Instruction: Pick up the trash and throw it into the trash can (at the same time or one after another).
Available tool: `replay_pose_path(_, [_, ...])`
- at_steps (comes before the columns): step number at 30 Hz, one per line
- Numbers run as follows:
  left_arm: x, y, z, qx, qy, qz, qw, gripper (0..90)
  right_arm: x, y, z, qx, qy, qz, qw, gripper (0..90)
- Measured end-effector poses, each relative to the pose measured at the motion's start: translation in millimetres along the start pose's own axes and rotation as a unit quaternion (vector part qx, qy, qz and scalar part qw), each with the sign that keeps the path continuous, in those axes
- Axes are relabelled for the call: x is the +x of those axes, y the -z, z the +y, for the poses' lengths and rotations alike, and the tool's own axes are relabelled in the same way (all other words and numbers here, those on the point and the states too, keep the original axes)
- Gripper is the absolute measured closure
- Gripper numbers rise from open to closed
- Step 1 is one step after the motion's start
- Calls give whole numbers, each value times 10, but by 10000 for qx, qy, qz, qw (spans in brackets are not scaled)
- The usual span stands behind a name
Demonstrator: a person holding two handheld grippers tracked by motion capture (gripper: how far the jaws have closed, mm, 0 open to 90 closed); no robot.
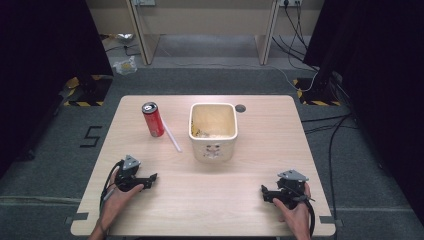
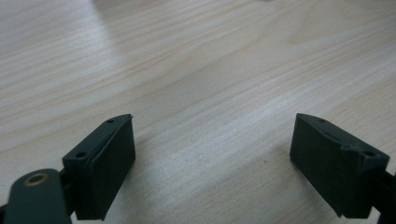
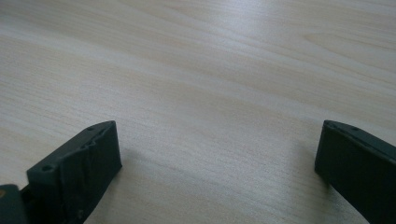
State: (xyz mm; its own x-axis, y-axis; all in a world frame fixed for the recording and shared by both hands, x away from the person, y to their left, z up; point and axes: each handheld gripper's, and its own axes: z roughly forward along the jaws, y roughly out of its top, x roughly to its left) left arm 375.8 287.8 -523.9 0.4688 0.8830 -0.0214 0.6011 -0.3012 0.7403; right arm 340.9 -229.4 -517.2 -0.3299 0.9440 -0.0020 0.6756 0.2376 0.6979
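From the high view, a wooden table has two hands on it, each holding a black tool. The left gripper sits near the front left edge. The right gripper sits near the front right edge. They are well apart. Past both of them, in the middle, stands a cream tub with its top open. A red can stands up straight, ahead of the left gripper and to the left of the tub. A white straw lies flat between the can and the tub.

In the left gripper view, the left gripper has its two black jaws spread wide, with bare wood between them.

In the right gripper view, the right gripper is spread wide too, holding nothing, low over the wood.
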Motion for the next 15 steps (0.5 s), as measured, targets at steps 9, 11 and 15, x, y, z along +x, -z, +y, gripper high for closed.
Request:
replay_pose_path(9, [0,0,0,0,0,1,10000,133,-7,-1,1,-1,5,6,10000,4])
replay_pose_path(11, [0,0,0,-1,3,-2,10000,133,-8,-1,1,1,9,5,10000,4])
replay_pose_path(15, [2,1,1,-3,14,-6,10000,136,-9,0,0,-6,21,-3,10000,5])
